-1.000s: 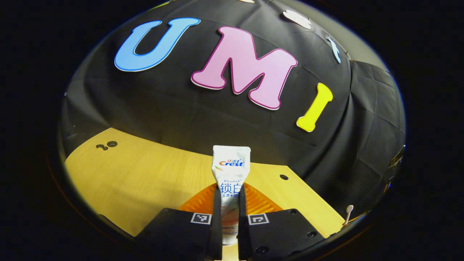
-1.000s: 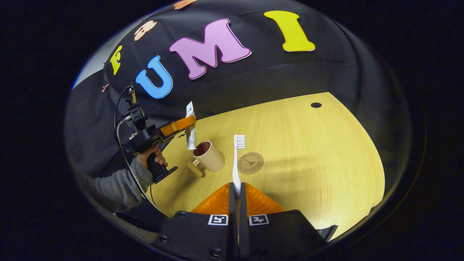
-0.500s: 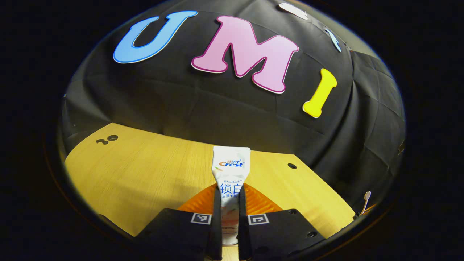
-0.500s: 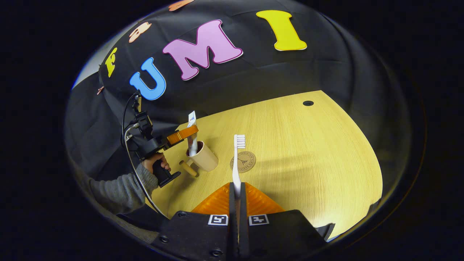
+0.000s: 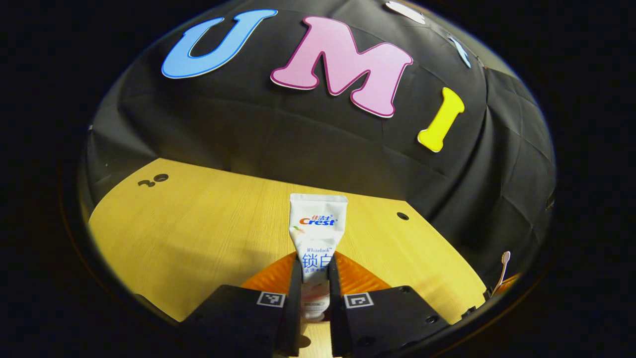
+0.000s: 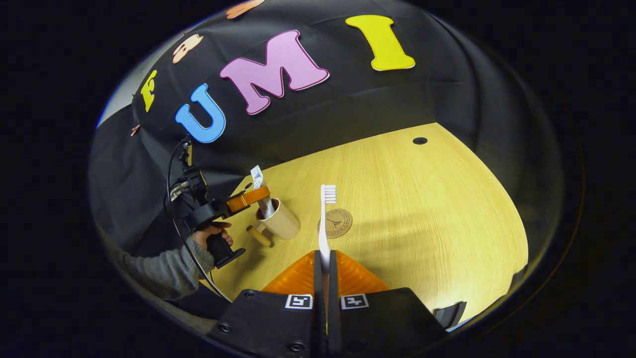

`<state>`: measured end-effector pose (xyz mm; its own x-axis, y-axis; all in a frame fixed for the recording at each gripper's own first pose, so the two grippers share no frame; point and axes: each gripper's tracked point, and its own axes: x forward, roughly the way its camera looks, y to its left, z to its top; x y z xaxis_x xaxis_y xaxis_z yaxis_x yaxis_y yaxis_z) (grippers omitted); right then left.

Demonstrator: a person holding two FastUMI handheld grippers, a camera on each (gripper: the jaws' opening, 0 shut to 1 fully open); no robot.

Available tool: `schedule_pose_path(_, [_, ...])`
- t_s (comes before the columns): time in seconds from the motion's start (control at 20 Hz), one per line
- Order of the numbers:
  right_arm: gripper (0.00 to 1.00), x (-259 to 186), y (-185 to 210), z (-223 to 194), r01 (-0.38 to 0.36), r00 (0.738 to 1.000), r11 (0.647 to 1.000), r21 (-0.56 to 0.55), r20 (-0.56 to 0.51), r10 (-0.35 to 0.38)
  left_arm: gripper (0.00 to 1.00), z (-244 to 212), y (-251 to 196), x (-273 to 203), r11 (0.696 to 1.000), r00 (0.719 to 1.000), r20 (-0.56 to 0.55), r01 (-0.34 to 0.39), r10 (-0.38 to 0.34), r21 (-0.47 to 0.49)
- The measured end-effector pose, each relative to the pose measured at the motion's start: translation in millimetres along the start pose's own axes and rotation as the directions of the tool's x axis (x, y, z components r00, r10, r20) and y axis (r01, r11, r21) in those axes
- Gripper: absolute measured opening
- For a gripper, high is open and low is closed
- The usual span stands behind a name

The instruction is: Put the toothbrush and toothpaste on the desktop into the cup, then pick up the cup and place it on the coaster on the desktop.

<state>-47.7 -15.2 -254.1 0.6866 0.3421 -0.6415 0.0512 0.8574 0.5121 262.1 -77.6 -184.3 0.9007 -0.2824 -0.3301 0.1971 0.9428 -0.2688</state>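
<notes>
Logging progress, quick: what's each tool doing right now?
Left tool: closed on the toothpaste, lower end in the cup.
Right tool: closed on the toothbrush.

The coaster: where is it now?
In the right gripper view, the coaster lies flat on the desktop, just right of the cup, behind the held toothbrush.

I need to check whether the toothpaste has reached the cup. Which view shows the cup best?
The right gripper view: the cup stands on the desktop beside the coaster, with the toothpaste dipping into its mouth. The left gripper view shows the toothpaste between the fingers, hiding what lies below.
</notes>
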Motion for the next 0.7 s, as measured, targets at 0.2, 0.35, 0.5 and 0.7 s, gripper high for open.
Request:
schedule_pose_path(0.2, [0.06, 0.9, 11.1, -4.4, -0.008, 1.000, 1.000, 0.004, 0.000, 0.008, 0.50, -10.2, -1.1, -10.1, 1.000, 1.000, -0.024, 0.017, -0.017, 0.000])
schedule_pose_path(0.35, [0.06, 0.6, 21.0, -6.9, -0.015, 1.000, 1.000, 0.006, 0.005, 0.015, 0.46, -8.1, 2.3, -18.7, 1.000, 1.000, -0.014, 0.013, -0.013, 0.008])
schedule_pose_path(0.5, [0.06, 3.7, 32.0, -3.9, -0.031, 0.999, 1.000, 0.002, 0.017, 0.031, 0.57, -4.4, 11.3, -30.2, 1.000, 1.000, -0.007, -0.007, 0.007, 0.016])
schedule_pose_path(0.7, [0.06, 16.3, 63.6, 9.1, -0.090, 0.994, 0.995, 0.034, 0.059, 0.088, 0.75, 1.2, 18.9, -59.3, 0.999, 1.000, 0.011, -0.025, 0.025, 0.020])
